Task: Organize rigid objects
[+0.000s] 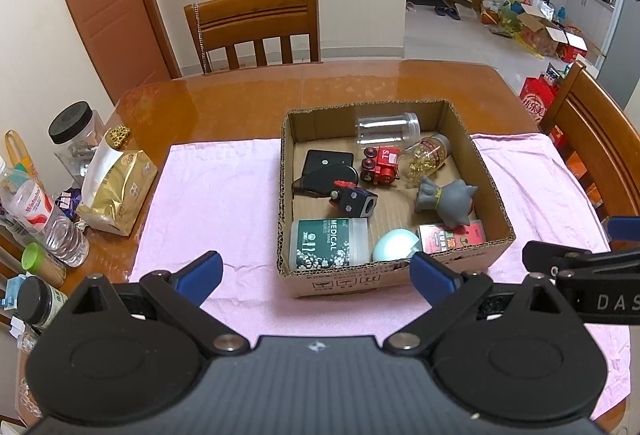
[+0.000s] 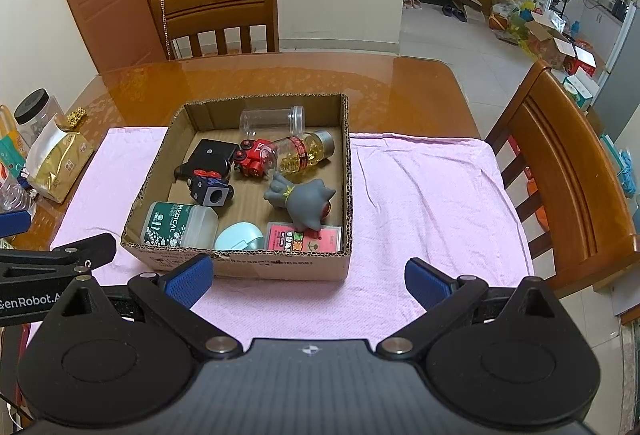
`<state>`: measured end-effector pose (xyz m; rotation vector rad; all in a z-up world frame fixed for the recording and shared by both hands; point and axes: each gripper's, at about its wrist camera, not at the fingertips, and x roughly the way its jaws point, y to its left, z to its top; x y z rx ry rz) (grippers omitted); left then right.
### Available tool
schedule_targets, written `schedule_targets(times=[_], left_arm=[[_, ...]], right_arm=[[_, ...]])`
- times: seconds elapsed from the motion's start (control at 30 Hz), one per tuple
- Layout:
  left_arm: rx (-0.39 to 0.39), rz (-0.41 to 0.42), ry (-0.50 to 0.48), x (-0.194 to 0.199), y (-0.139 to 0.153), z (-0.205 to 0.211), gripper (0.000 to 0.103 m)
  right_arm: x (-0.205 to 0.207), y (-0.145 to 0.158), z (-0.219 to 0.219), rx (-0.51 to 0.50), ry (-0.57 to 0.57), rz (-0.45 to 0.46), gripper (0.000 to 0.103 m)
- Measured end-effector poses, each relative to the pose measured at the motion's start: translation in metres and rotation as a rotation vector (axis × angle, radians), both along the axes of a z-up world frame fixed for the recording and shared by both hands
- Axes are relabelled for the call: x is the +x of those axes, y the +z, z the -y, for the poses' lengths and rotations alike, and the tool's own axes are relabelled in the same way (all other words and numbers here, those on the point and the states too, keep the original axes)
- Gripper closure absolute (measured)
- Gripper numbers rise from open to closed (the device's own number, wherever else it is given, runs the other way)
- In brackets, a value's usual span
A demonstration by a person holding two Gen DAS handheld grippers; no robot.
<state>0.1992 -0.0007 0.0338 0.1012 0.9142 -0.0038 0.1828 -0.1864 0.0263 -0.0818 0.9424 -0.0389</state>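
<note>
A cardboard box [image 1: 494, 191] [image 2: 348, 171] sits on a pink towel [image 1: 208, 191] [image 2: 424, 195]. Inside lie a clear jar [image 1: 387, 129] [image 2: 272, 119], a bottle of gold capsules [image 1: 425, 157] [image 2: 306, 151], a red toy train [image 1: 379, 165] [image 2: 252, 158], a grey cat figure [image 1: 450, 201] [image 2: 304, 199], a black cube toy [image 1: 354, 201] [image 2: 210, 191], a green medical bottle [image 1: 328, 243] [image 2: 178, 225], a pale blue egg case [image 1: 394, 245] [image 2: 239, 237] and a pink card box [image 1: 452, 237] [image 2: 306, 239]. My left gripper [image 1: 316, 275] and right gripper [image 2: 308, 281] hover open before the box's near wall, holding nothing.
Jars, a water bottle [image 1: 44, 219] and a gold bag [image 1: 116, 187] [image 2: 60, 165] crowd the table's left edge. Wooden chairs stand behind [image 1: 256, 27] [image 2: 218, 15] and at the right [image 2: 560, 171]. The right gripper shows at the right of the left wrist view.
</note>
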Motion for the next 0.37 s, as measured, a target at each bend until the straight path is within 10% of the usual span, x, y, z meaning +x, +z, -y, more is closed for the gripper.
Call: schedule_targets(times=[0.37], left_arm=[[0.0, 0.001, 0.001, -0.0002, 0.0009, -0.0004, 0.004]], right_arm=[[-0.0012, 0.0022, -0.0007, 0.003, 0.002, 0.006, 0.0]])
